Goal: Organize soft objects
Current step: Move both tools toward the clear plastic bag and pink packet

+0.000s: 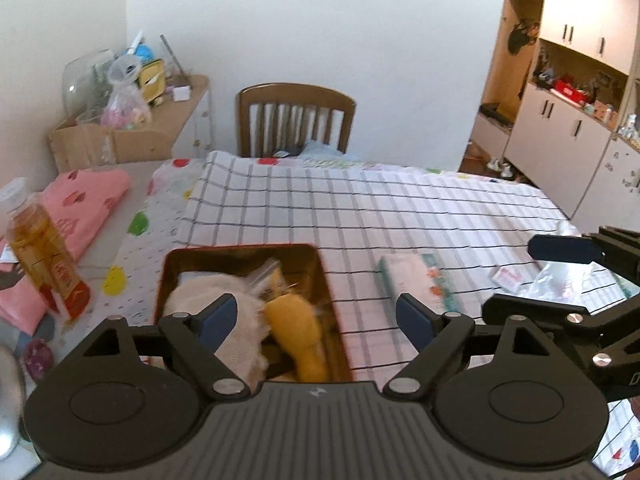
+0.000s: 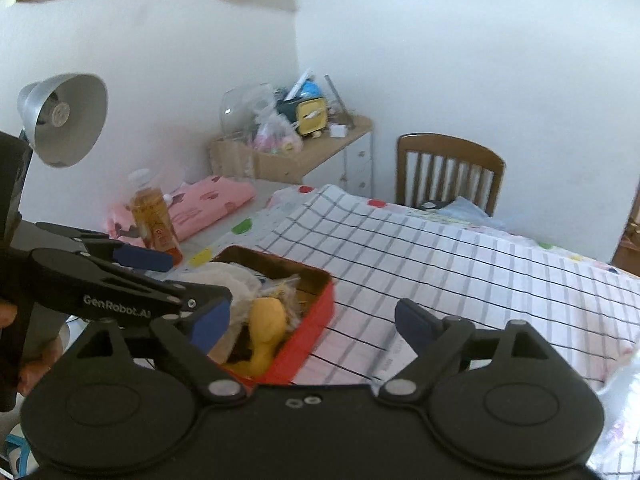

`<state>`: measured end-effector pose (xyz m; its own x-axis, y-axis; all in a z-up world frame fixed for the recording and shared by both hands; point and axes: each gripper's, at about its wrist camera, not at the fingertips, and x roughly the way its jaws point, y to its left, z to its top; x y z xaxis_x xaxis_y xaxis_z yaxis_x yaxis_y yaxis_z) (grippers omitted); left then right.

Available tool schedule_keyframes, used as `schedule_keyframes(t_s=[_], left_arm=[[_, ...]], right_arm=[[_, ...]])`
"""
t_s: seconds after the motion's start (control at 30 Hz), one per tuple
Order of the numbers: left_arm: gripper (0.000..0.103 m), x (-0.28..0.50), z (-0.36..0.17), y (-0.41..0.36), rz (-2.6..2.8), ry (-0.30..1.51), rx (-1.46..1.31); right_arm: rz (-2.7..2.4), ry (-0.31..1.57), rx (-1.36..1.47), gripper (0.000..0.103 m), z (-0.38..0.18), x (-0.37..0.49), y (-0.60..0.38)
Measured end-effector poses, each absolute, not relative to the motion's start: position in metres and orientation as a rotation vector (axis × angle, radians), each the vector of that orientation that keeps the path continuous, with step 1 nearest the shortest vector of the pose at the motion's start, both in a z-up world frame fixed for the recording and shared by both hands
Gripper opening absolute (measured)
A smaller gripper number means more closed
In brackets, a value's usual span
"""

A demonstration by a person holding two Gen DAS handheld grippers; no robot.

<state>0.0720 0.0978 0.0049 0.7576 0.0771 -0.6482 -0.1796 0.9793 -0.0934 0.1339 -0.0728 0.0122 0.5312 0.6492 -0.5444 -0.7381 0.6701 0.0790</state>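
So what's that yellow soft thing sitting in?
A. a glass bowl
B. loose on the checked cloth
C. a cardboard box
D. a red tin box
D: the yellow soft toy lies inside the red tin box with a beige cloth, on the checked tablecloth; both grippers hover open.

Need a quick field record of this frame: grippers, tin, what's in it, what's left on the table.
left gripper: open, holds nothing, above the tin
right gripper: open, holds nothing
red tin: on the checked cloth, no lid
tin contents: cream cloth, yellow soft toy, small plastic bag
outside tin: tissue pack, right of the tin
nearby: juice bottle, pink folded fabric
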Motion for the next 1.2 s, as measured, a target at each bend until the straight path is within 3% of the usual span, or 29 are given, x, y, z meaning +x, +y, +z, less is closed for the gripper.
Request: schedule_keyframes(t_s=[0.2,0.33,1.2], left_arm=[[0.088,0.087,0.006,0.065,0.087,0.667,-0.136],[0.099,0.102,0.004,0.040,0.051,0.662,-0.140],[0.100,0.221,-0.051,-0.107,-0.113,0.701,-0.060]], right_arm=[[0.740,0.556,-0.141,0.100,0.014,0.142,-0.120],[0.672,0.562,-0.132,0.101,0.009,0.151,-0.152],[0.418,0.657,-0.104,0.103,-0.047,0.216,-0.310]])
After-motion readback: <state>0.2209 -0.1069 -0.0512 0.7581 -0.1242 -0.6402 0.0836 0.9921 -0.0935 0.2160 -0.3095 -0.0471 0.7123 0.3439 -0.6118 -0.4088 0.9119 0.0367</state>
